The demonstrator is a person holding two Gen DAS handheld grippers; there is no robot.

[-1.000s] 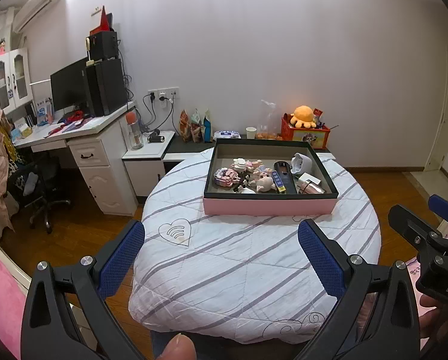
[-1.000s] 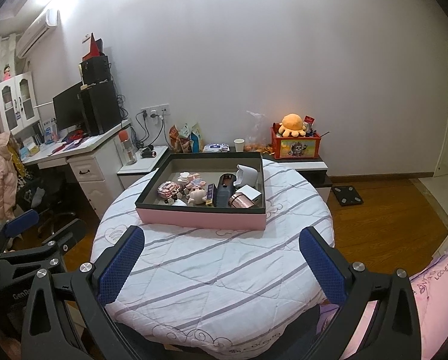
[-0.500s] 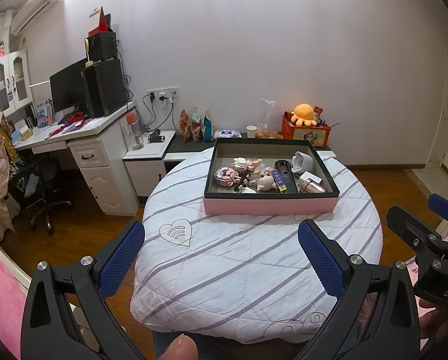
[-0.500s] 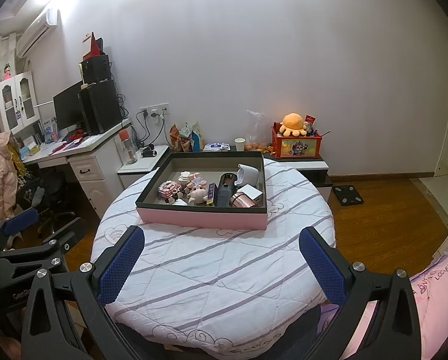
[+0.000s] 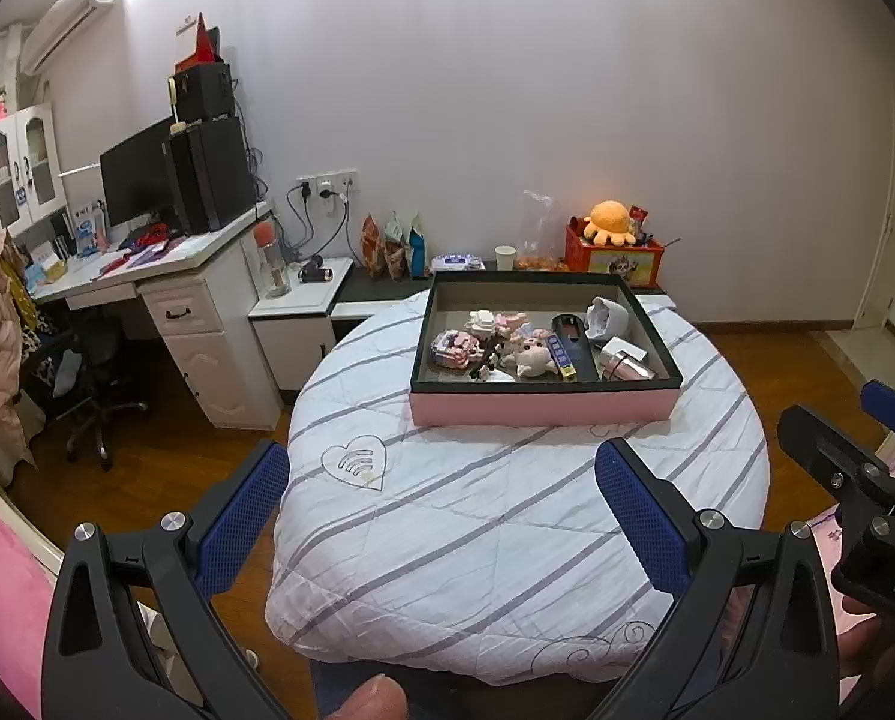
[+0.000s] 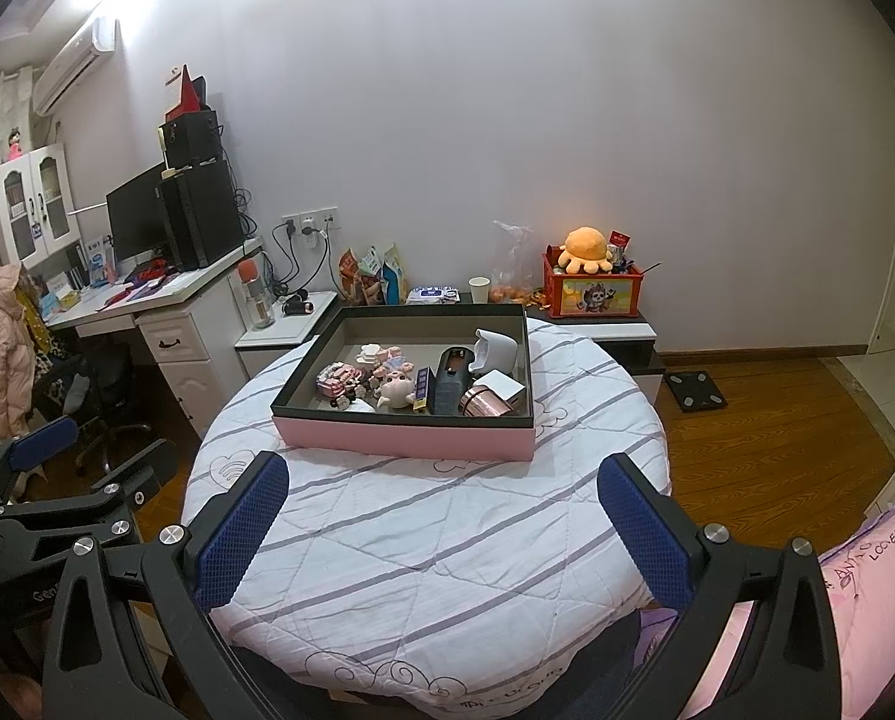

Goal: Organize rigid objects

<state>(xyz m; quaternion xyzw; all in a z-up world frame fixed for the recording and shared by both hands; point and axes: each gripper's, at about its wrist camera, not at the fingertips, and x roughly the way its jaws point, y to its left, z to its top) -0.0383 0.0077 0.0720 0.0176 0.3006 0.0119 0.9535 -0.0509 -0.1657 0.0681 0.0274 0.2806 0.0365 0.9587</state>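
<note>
The left gripper (image 5: pixel 441 504) has its blue-padded fingers (image 5: pixel 240 516) spread wide with nothing between them, held above the near edge of the round table (image 5: pixel 507 540), which is draped in a white quilted cloth with grey stripes. The right gripper (image 6: pixel 444 510) is likewise spread wide and empty over the same near edge, its own fingers (image 6: pixel 642 531) framing the tray; seen from the left wrist it sits just off the table's right side. On the far half of the table lies the pink-sided tray (image 6: pixel 399 438) with a dark rim, and all the small rigid things are inside it: a pink block model (image 6: pixel 335 379) toward the tray's left, a pale pig figure (image 6: pixel 395 389) near the tray's middle, a slim blue box (image 6: pixel 425 387) just right of the pig, a dark rectangular device (image 6: pixel 452 377) beside that, a white hooded object (image 6: pixel 495 351) at the tray's back right, and a rose-gold cylinder (image 6: pixel 486 403) at its front right corner. Behind the tray, against the wall, stands a red box (image 6: pixel 591 294) with an orange plush octopus (image 6: pixel 585 249) on top; left of the tray is a white desk (image 6: pixel 165 324) with a black monitor (image 6: pixel 135 219)
</note>
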